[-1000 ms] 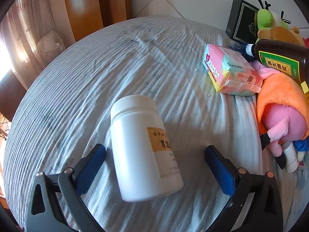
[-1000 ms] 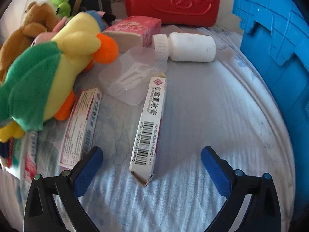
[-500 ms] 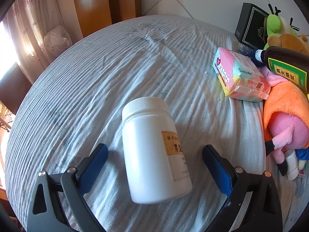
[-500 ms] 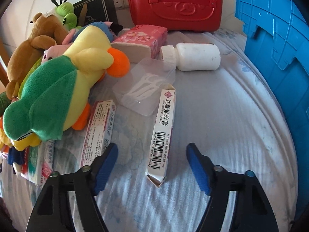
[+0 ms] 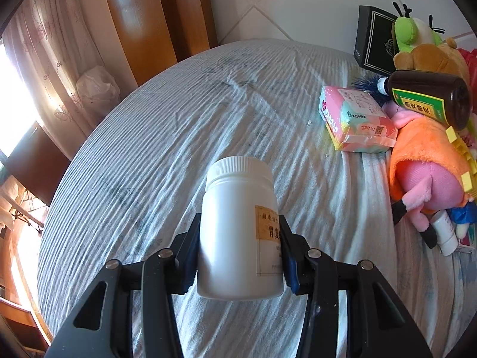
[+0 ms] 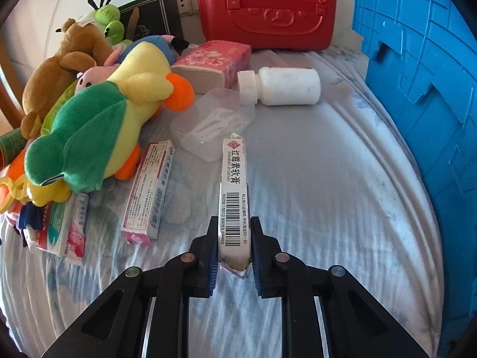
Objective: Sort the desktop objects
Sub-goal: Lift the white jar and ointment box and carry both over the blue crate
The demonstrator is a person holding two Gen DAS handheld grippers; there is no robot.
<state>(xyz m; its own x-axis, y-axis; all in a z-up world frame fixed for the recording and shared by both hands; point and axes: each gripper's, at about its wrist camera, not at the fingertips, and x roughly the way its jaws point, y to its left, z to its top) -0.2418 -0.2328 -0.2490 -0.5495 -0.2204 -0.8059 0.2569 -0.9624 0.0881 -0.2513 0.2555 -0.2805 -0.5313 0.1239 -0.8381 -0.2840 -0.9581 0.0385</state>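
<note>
In the left wrist view my left gripper (image 5: 240, 253) is shut on a white pill jar (image 5: 238, 226) with a tan label, gripping its lower body above the striped cloth (image 5: 167, 137). In the right wrist view my right gripper (image 6: 234, 253) is shut on the near end of a long white ointment box (image 6: 234, 191) with a barcode, which points away from me along the cloth.
A pink tissue pack (image 5: 354, 123), a brown bottle (image 5: 426, 98) and plush toys (image 5: 429, 164) lie right of the jar. Around the box are a green-yellow duck plush (image 6: 101, 125), medicine boxes (image 6: 149, 194), a clear case (image 6: 214, 122), a white bottle (image 6: 283, 86), a red case (image 6: 268, 6) and a blue crate (image 6: 423, 89).
Both grippers went from wide open to shut. The left closed on the white jar. The right moved forward and closed on the ointment box's near end.
</note>
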